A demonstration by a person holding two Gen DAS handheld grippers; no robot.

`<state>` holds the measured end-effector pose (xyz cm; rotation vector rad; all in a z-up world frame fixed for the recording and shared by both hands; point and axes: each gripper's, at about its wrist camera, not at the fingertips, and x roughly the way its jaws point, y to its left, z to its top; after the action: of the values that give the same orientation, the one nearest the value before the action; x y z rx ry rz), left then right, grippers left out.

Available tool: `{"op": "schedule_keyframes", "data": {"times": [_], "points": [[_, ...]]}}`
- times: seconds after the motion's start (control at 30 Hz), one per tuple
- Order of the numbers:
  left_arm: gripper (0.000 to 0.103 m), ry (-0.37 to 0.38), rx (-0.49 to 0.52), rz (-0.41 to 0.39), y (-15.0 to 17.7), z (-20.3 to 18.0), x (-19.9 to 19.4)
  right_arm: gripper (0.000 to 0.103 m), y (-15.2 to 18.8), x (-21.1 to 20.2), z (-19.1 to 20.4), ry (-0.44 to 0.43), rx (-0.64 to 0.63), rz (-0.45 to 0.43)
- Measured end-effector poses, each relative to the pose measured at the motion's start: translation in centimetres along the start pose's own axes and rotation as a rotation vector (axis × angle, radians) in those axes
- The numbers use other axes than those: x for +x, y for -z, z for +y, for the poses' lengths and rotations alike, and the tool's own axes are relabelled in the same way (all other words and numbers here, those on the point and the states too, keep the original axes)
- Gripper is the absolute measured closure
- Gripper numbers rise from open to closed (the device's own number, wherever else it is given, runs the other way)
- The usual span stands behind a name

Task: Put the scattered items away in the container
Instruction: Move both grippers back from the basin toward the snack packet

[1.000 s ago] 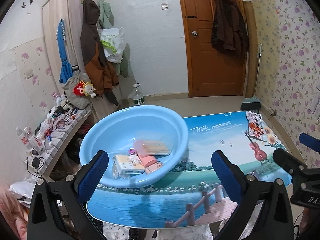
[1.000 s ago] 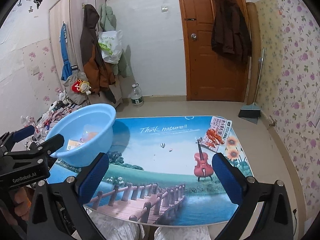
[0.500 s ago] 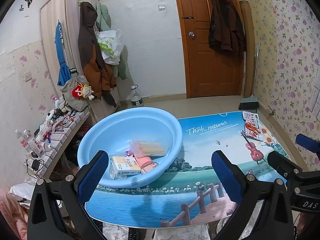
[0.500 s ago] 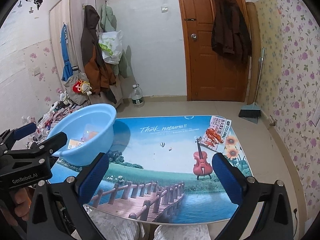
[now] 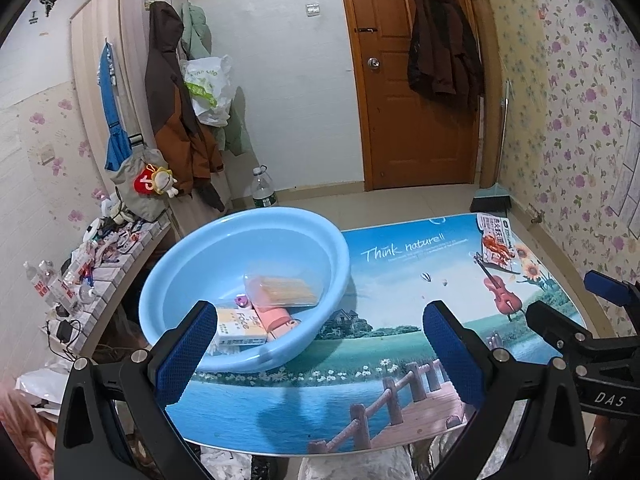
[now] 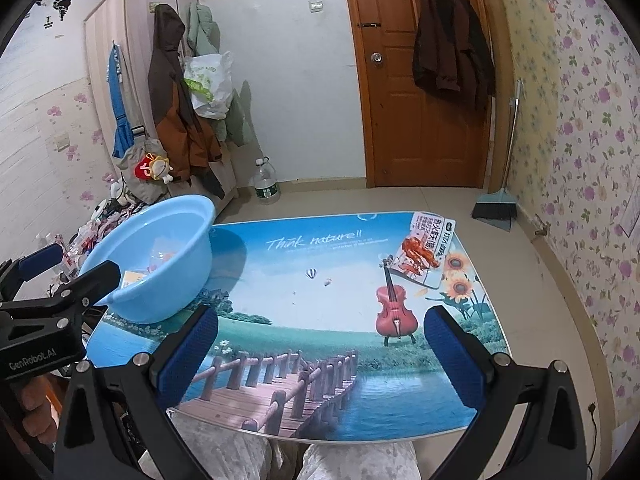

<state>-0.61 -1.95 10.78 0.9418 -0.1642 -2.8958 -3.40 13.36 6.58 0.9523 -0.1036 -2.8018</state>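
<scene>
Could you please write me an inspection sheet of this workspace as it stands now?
Surface: table with printed nature scene, mostly bare.
Job's things: blue basin at table's left end holds a bagged yellow pack, pink item and white box; crayfish snack packet lies at far right corner, outside the basin.
Clutter: bottles and oddments on side shelf.
Grippers: left claw open, empty; right claw open, empty.
Cables: charger leads on the shelf.
Surroundings: door, hung coats, broom, water bottle.

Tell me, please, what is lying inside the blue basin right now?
The blue basin holds a clear bag of yellow sticks, a pink tube and a tissue pack; the left finger hides its near corner.
</scene>
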Motion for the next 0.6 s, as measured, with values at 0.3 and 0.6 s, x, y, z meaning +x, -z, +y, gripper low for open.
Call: {"op": "schedule_keyframes", "data": {"times": [0.3, 0.6], "points": [[0.0, 0.027, 0.024, 0.006, -0.4, -1.8, 1.1, 0.0, 0.5, 1.1, -1.7, 0.019, 0.033, 0.022], [0.0, 0.085, 0.069, 0.027, -1.2, -5.9, 3.6, 0.0, 0.4, 1.5, -5.7, 0.075, 0.065, 0.024]]}}
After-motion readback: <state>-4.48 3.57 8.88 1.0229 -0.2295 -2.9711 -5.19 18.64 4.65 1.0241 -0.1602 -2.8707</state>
